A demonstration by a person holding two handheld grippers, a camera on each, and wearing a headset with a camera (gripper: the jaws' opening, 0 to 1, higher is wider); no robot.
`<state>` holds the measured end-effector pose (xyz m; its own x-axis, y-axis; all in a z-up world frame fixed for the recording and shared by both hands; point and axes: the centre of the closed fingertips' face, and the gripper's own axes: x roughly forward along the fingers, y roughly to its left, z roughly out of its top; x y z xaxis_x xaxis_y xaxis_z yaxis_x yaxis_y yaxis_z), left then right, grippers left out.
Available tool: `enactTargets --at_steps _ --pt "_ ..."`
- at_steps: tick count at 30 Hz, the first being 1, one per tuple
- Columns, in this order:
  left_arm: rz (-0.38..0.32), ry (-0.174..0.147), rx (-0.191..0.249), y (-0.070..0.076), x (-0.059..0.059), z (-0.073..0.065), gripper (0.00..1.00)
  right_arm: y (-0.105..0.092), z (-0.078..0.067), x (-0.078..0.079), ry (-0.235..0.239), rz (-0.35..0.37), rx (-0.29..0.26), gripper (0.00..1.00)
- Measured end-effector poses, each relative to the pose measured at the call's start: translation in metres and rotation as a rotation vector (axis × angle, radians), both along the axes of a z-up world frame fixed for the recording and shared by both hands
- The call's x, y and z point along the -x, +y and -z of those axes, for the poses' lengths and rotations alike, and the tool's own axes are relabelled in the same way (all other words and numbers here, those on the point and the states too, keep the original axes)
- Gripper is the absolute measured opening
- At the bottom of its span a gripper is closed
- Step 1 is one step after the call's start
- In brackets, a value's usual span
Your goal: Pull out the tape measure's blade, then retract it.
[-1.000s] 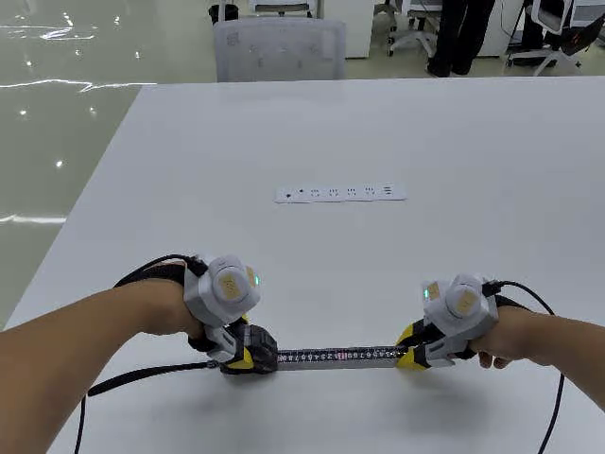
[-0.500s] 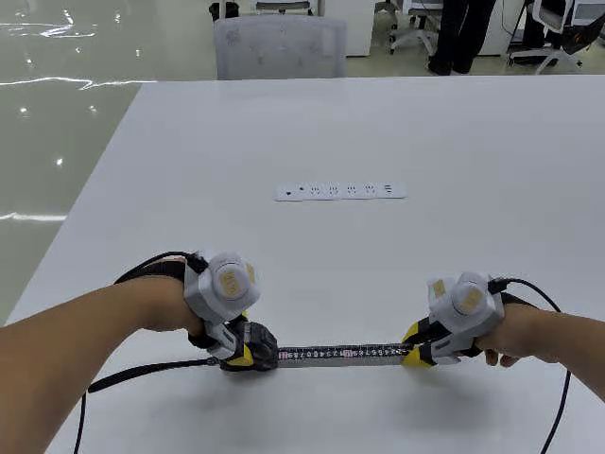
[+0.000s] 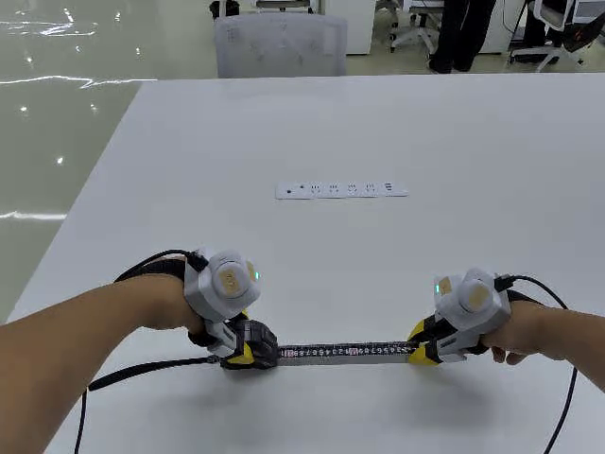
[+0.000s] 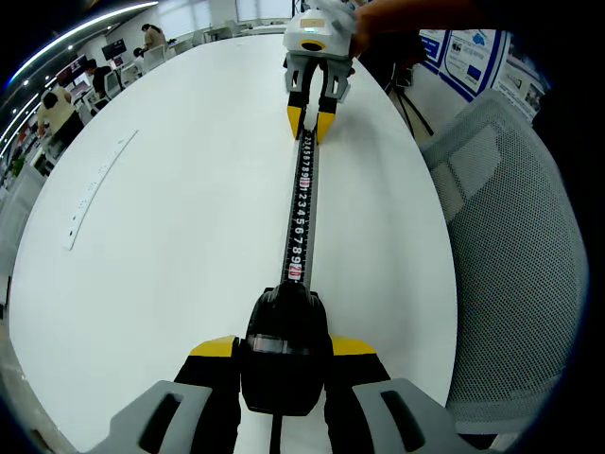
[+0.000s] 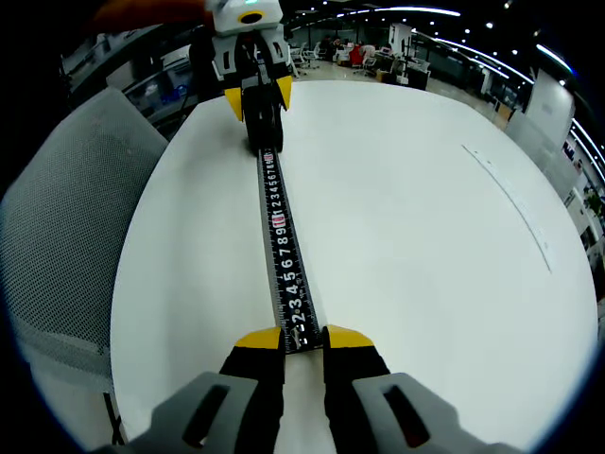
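The black tape measure case [image 3: 255, 346] lies near the front edge of the white table, and my left gripper [image 3: 238, 352] is shut on it; in the left gripper view the case [image 4: 284, 348] sits between the yellow-tipped jaws. Its blade [image 3: 345, 353] runs flat along the table to the right, numbers up [image 5: 282, 248]. My right gripper [image 3: 418, 354] is shut on the blade's end [image 5: 301, 337]. Across the table, the left gripper view catches the right gripper [image 4: 310, 121] at the far end of the blade [image 4: 302, 219].
A white power strip [image 3: 341, 191] lies flat in the middle of the table [image 3: 454, 142]. A grey mesh chair [image 3: 279, 47] stands at the far edge. Black cables trail from both grippers over the front edge. Office chairs and a person's legs are far behind.
My right gripper has moved a little further right, drawing more blade out of the case. The left gripper and case have stayed in place.
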<state>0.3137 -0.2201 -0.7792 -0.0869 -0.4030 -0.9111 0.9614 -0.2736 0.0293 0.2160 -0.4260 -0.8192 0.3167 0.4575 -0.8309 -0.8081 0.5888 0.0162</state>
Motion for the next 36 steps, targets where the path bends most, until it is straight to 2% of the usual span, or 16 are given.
enactTargets --at_steps 18,36 --pt "-0.001 -0.001 -0.001 0.001 0.000 0.001 0.30 -0.011 0.000 0.006 0.004 0.013 0.009 0.13" --pt "-0.001 -0.002 0.001 0.001 0.000 0.001 0.30 -0.012 0.000 0.006 0.010 0.007 0.016 0.13"
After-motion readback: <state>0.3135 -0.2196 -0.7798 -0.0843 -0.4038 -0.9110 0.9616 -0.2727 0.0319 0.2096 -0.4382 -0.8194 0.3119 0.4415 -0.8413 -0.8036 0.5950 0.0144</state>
